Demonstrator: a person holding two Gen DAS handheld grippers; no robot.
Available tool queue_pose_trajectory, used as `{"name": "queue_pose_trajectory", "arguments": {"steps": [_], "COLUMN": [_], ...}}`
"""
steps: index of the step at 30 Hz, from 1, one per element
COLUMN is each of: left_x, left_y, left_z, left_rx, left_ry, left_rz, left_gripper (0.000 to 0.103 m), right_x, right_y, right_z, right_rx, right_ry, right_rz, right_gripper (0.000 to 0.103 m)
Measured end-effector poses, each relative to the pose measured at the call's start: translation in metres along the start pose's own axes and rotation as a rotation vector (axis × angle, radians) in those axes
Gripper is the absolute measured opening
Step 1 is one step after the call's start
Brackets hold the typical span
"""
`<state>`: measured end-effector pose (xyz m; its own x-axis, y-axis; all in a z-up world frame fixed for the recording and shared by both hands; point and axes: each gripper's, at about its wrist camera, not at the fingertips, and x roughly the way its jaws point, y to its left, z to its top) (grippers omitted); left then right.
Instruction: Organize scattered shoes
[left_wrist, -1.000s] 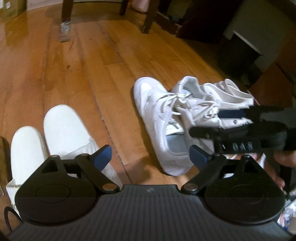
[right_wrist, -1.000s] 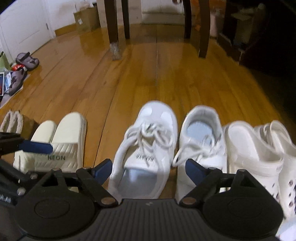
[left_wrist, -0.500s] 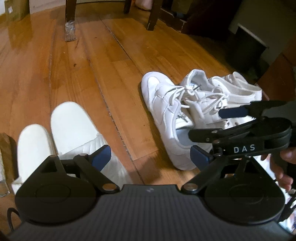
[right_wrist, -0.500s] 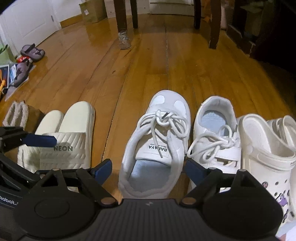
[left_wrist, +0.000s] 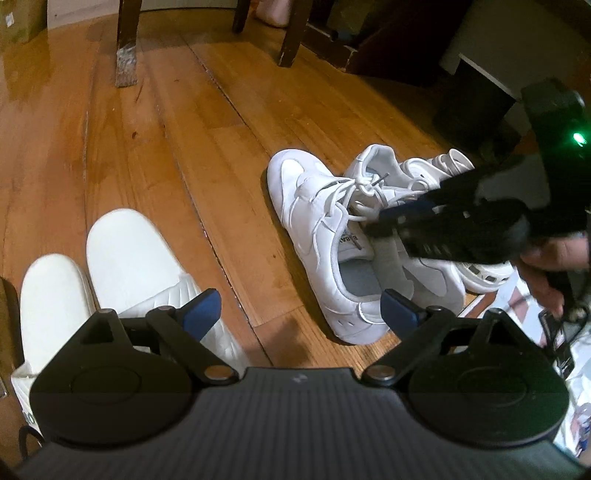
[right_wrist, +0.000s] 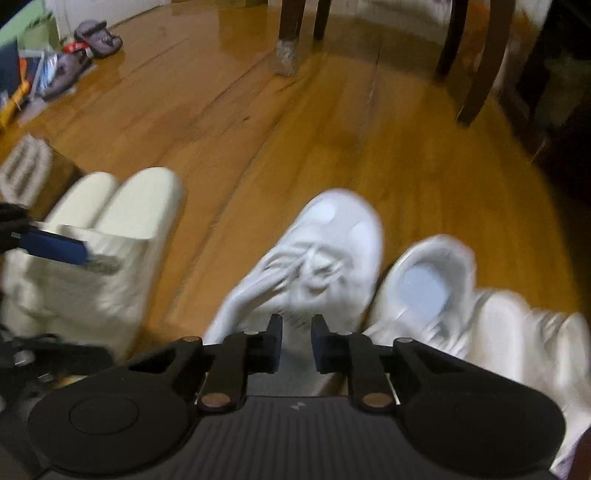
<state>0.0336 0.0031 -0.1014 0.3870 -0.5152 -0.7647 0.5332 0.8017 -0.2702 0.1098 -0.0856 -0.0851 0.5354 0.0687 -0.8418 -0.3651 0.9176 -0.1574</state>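
Two white lace-up sneakers lie side by side on the wood floor, the left sneaker beside the second sneaker. My right gripper has its fingers drawn nearly together at the left sneaker's tongue and collar, apparently shut on it; the view is blurred. A pair of cream slippers stands to the left. My left gripper hangs open above the floor between slippers and sneakers, holding nothing. White clogs sit at the far right.
Dark chair legs stand on the floor farther back. Grey sandals and loose clutter lie at the far left. A brown fuzzy slipper sits left of the cream pair. Dark furniture bounds the right side.
My right gripper has gone from wide open to nearly closed and dropped forward onto the left sneaker. The left gripper rose slightly and stayed open.
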Motion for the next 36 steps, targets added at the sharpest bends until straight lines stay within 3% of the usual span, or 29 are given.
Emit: {"name": "queue_pose_trajectory", "arguments": {"steps": [1, 7, 11, 14, 17, 21, 28, 36], "left_x": [0.002, 0.013, 0.012, 0.011, 0.012, 0.013, 0.012, 0.013], "left_y": [-0.001, 0.004, 0.010, 0.014, 0.015, 0.014, 0.014, 0.013], "left_z": [0.000, -0.002, -0.002, -0.001, -0.001, -0.003, -0.003, -0.003], "left_rx": [0.002, -0.010, -0.032, -0.050, -0.058, -0.067, -0.070, -0.063], "left_ry": [0.002, 0.041, 0.038, 0.033, 0.034, 0.038, 0.044, 0.040], "left_rz": [0.003, 0.035, 0.034, 0.032, 0.040, 0.036, 0.036, 0.038], "left_gripper": [0.094, 0.094, 0.094, 0.094, 0.094, 0.094, 0.094, 0.094], "right_x": [0.002, 0.031, 0.048, 0.056, 0.057, 0.057, 0.052, 0.046], "right_y": [-0.001, -0.013, -0.021, -0.027, -0.029, -0.044, -0.048, -0.054], "right_z": [0.001, 0.016, 0.027, 0.028, 0.030, 0.029, 0.019, 0.007], "right_rx": [-0.015, -0.072, -0.057, -0.032, -0.016, 0.148, 0.338, 0.556], "right_ry": [-0.006, 0.018, 0.038, 0.037, 0.039, 0.054, 0.067, 0.081], "right_rz": [-0.010, -0.008, 0.087, 0.136, 0.144, 0.190, 0.227, 0.270], "right_gripper": [0.058, 0.060, 0.047, 0.046, 0.037, 0.033, 0.033, 0.026]}}
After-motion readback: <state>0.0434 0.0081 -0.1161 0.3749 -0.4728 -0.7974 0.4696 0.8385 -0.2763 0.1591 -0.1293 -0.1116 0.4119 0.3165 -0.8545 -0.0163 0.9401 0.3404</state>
